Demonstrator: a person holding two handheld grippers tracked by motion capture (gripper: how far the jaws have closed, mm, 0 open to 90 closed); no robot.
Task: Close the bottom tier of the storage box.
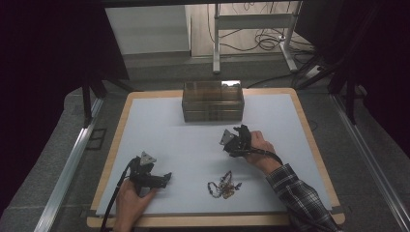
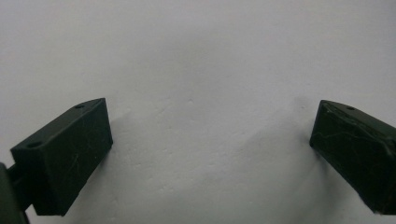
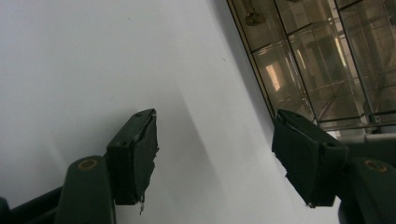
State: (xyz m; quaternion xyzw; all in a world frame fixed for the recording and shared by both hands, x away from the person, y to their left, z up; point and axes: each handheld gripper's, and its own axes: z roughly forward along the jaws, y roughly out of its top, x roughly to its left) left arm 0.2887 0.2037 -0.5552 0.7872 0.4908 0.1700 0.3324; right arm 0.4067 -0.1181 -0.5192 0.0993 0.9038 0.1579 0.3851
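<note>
White mat [image 1: 193,140], jewellery pile [image 1: 222,185], both grippers open

Most of the white mat [image 1: 193,145] lies bare: the whole left half of the frame's tabletop, the far right strip and the wide band in the middle are open for a hand to pass. At the upper centre a smoky clear drawer box [image 1: 212,100] stands against the far edge and blocks that way. A small tangle of jewellery [image 1: 223,185] lies low in the centre, between the left gripper [image 1: 162,179] at lower left and the right gripper [image 1: 236,137], which sits just below the box.
</note>
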